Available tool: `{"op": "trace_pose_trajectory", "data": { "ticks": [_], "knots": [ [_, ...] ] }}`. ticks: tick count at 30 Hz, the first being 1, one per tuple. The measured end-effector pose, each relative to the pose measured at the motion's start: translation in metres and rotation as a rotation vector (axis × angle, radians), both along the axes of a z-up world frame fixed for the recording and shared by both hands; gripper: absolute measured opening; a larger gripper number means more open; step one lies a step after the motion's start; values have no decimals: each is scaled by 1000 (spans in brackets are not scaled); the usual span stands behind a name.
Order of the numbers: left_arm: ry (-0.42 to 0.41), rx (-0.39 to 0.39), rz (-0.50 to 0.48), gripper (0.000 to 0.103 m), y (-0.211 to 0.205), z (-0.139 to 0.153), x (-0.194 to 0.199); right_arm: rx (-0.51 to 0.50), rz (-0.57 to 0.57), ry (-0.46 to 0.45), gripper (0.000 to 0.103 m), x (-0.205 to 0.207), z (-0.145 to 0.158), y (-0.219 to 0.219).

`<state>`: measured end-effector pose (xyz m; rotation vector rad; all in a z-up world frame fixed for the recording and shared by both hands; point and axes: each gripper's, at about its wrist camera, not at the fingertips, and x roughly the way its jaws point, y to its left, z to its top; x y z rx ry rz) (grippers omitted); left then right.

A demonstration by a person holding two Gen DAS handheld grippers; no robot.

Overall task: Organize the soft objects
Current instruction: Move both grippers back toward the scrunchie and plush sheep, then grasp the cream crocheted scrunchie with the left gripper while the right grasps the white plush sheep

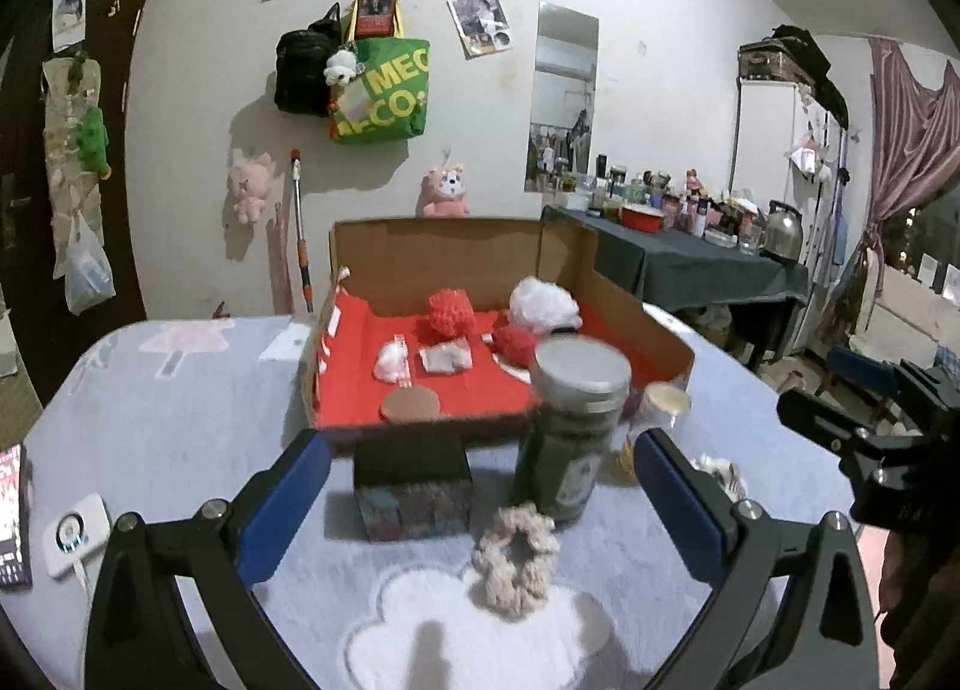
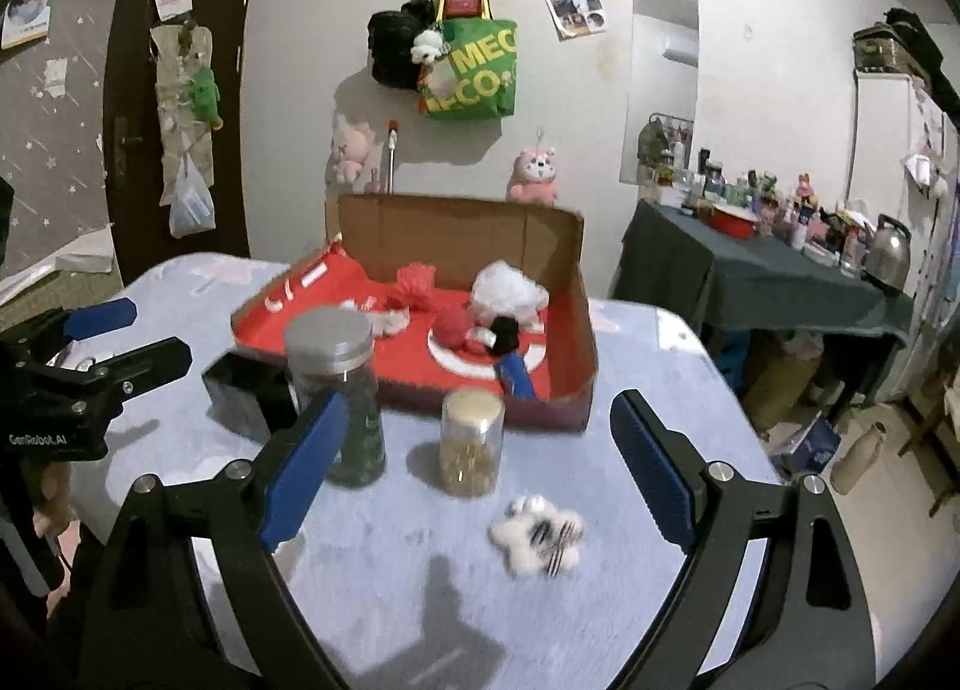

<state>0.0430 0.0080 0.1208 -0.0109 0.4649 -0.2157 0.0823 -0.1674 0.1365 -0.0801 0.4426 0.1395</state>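
I am hovering both hand-held grippers, left [image 1: 480, 486] and right [image 2: 480, 462], spread and empty, because the beige scrunchie [image 1: 516, 561] and fluffy white hair clip [image 2: 537, 534] are lying on the bench [image 1: 180, 420], six o'clock of the cardboard box [image 1: 456, 264].

From my left wrist camera, the left gripper [image 1: 480, 486] stands wide open with nothing between its blue pads, above the pale tablecloth [image 1: 180, 420]. A beige scrunchie [image 1: 516, 558] lies just ahead, close to a green jar [image 1: 570, 426] and a small dark box [image 1: 413, 489]. Behind them, the cardboard box [image 1: 636, 330] with its red lining holds red and white fluffy pieces
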Motion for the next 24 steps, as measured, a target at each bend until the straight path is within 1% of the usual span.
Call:
{"op": "trace_pose_trajectory", "data": {
  "ticks": [4, 10, 17, 24],
  "knots": [
    [38, 5, 9, 103, -6, -21, -2, 24, -8, 38, 90, -3, -24, -1],
    [87, 19, 4, 103, -11, -45, -2, 41, -18, 107, 90, 2, -50, -8],
    [132, 38, 2, 103, -16, -62, 6, 48, -19, 190, 90, 20, -73, -17],
    [205, 59, 7, 103, -19, -77, 26, 50, -30, 275, 90, 44, -90, -31]
  ]
}}
